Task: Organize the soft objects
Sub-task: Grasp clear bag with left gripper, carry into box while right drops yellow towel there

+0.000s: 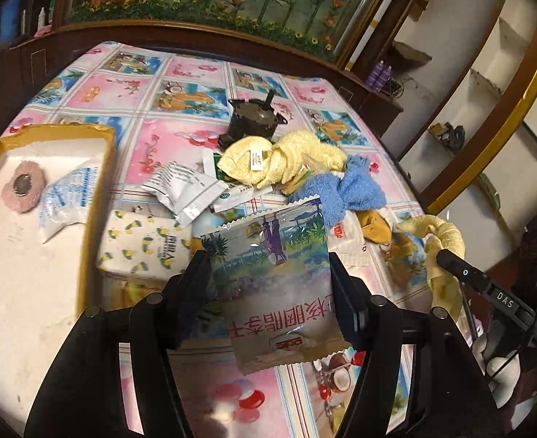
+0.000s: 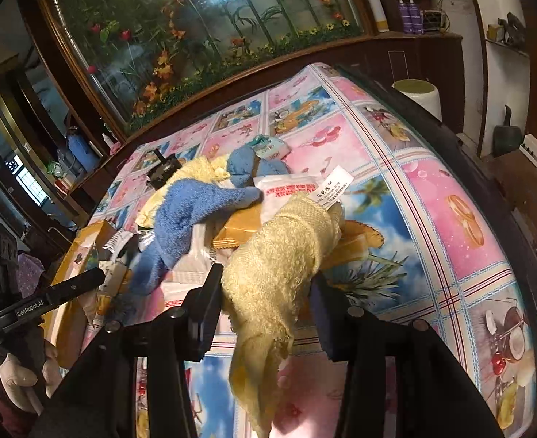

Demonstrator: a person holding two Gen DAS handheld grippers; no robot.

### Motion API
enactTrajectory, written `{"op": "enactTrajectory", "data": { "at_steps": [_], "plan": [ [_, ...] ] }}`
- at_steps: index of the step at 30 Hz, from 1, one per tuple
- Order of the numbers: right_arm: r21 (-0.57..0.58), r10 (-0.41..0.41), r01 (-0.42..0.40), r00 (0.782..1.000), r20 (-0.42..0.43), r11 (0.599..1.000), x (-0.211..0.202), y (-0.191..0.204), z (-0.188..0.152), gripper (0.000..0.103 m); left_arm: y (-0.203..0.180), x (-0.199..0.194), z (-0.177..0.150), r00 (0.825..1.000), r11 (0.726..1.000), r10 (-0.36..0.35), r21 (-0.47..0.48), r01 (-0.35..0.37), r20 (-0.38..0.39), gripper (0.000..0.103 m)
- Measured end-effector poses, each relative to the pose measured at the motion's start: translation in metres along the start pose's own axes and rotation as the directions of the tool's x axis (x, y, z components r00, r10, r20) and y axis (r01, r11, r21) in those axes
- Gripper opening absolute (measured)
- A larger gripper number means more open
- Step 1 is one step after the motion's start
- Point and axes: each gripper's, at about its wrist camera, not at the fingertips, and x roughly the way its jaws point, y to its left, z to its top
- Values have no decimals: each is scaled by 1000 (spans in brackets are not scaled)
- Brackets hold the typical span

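Note:
My left gripper (image 1: 268, 270) is shut on a snack packet (image 1: 279, 292) with a landscape picture and red lettering, held by its side edges above the flowered tablecloth (image 1: 180, 84). My right gripper (image 2: 266, 288) is shut on a pale yellow towel (image 2: 283, 255), which droops over and below the fingers. That towel (image 1: 445, 241) and the right gripper (image 1: 458, 266) also show at the right edge of the left wrist view. A second yellow towel (image 1: 279, 160) and a blue towel (image 1: 352, 189) lie heaped mid-table. The blue towel (image 2: 188, 211) sprawls left of the held one.
A cardboard box (image 1: 96, 197) at the left holds a pink fluffy pad (image 1: 23, 184) and a clear printed bag (image 1: 67, 197). A lemon-print tissue pack (image 1: 144, 244), silver sachets (image 1: 184, 189) and a black motor-like part (image 1: 253, 118) lie around. A white stool (image 2: 416, 93) stands past the table's far edge.

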Motion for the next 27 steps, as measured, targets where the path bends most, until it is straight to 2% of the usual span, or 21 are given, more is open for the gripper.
{"op": "enactTrajectory", "data": {
  "at_steps": [2, 5, 9, 11, 14, 19, 23, 27],
  "plan": [
    [-22, 38, -38, 999, 7, 999, -7, 15, 3, 45, 11, -25, 3, 999, 1000, -2, -15, 2, 34, 63],
    [-56, 113, -113, 994, -2, 992, -9, 42, 9, 45, 38, -58, 7, 996, 999, 41, -38, -38, 76, 63],
    [-100, 215, -219, 975, -47, 971, 2, 86, 16, 45, 88, -84, 16, 983, 985, 154, -88, -146, 96, 63],
    [-114, 269, -279, 959, -90, 954, 13, 112, 18, 45, 115, -87, 19, 978, 976, 190, -120, -179, 88, 63],
    [-135, 334, -356, 929, -157, 925, 33, 153, 19, 45, 155, -83, 23, 969, 959, 239, -173, -225, 59, 63],
    [-182, 382, -430, 890, -248, 884, 76, 225, 16, 45, 208, -54, 30, 963, 934, 269, -240, -263, -7, 63],
    [-172, 402, -475, 851, -337, 863, 116, 269, 4, 44, 227, -35, 36, 952, 919, 306, -252, -302, -24, 64],
    [-188, 365, -472, 832, -417, 861, 158, 301, -17, 44, 228, -28, 45, 953, 922, 303, -247, -298, -19, 65]
  ]
}}
